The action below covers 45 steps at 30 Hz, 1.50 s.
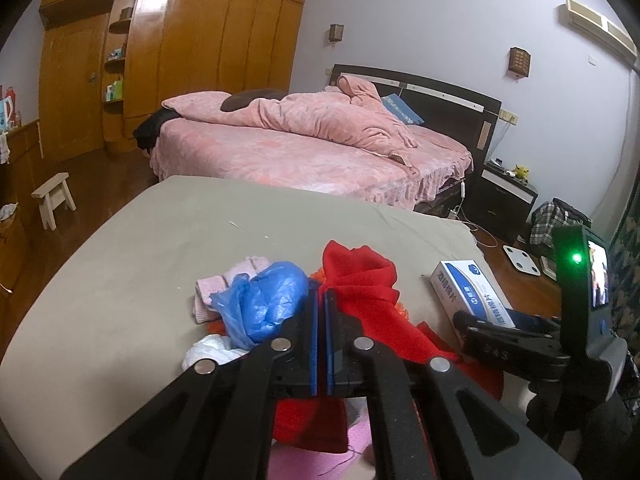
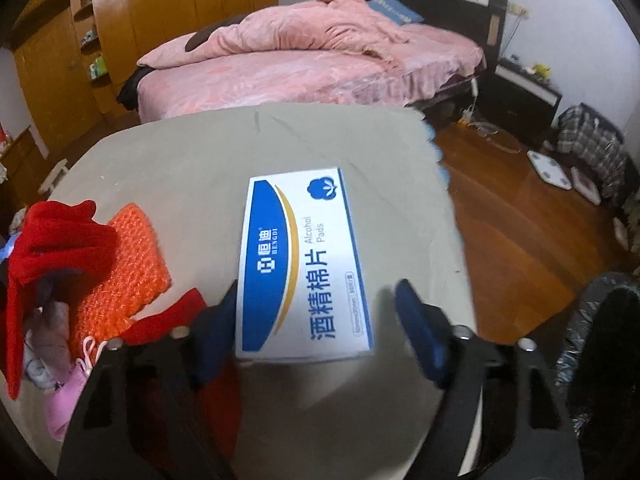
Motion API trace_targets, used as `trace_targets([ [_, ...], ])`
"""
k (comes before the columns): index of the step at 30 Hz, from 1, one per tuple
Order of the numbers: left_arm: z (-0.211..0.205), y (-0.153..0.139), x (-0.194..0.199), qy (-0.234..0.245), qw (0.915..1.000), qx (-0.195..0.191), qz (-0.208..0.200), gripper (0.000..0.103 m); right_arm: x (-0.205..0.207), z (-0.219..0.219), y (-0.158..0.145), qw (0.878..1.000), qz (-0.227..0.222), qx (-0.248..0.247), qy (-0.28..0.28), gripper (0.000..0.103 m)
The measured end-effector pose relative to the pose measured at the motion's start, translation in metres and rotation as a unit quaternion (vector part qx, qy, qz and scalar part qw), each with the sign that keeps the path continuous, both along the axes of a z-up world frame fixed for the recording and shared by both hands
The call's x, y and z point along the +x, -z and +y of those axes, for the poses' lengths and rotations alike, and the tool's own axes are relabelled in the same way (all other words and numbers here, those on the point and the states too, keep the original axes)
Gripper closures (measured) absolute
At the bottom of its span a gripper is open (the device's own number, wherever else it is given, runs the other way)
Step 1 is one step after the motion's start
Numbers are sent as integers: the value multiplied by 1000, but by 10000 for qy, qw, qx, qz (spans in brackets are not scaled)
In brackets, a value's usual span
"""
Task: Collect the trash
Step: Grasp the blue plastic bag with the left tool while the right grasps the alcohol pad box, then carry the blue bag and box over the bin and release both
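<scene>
A white and blue box of alcohol pads lies on the grey-covered table. My right gripper is open around the box's near end: the left finger is at its edge, the right finger stands clear of it. The box also shows in the left wrist view, at the table's right edge. My left gripper is shut with nothing seen between its pads, its tip between a crumpled blue plastic bag and a red cloth.
An orange knitted cloth, pink cloth and a white crumpled piece lie in the pile. A black bag hangs off the table's right side. Beyond are a pink bed, wooden stool and floor scale.
</scene>
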<state>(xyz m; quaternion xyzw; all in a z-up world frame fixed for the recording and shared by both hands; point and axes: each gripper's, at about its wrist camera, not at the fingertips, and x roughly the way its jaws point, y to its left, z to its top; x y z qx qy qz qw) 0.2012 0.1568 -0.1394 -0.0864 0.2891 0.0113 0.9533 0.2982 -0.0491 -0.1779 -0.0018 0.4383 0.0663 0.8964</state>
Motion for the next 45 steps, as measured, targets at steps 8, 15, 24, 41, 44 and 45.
trace_targets([
  [8, -11, -13, -10, 188, 9997, -56, -160, 100, -17, -2, -21, 9993, -179, 226, -240, 48],
  [15, -28, -36, -30, 393, 9982, -199, -415, 100, -45, -20, -65, 9967, -573, 475, -314, 48],
  [24, -58, -43, -42, 668, 9964, -160, -492, 100, -74, -49, -85, 9957, -617, 568, -382, 48],
  [41, -54, -15, -39, 485, 9987, 134, -39, 55, -76, -46, -51, 9974, -271, 447, -502, 50],
  [44, -53, -2, -27, 435, 9986, 221, 202, 55, -76, -45, -47, 9974, -219, 463, -503, 50],
  [45, -53, 1, -27, 432, 9986, 201, 220, 55, -76, -45, -47, 9974, -225, 472, -499, 50],
])
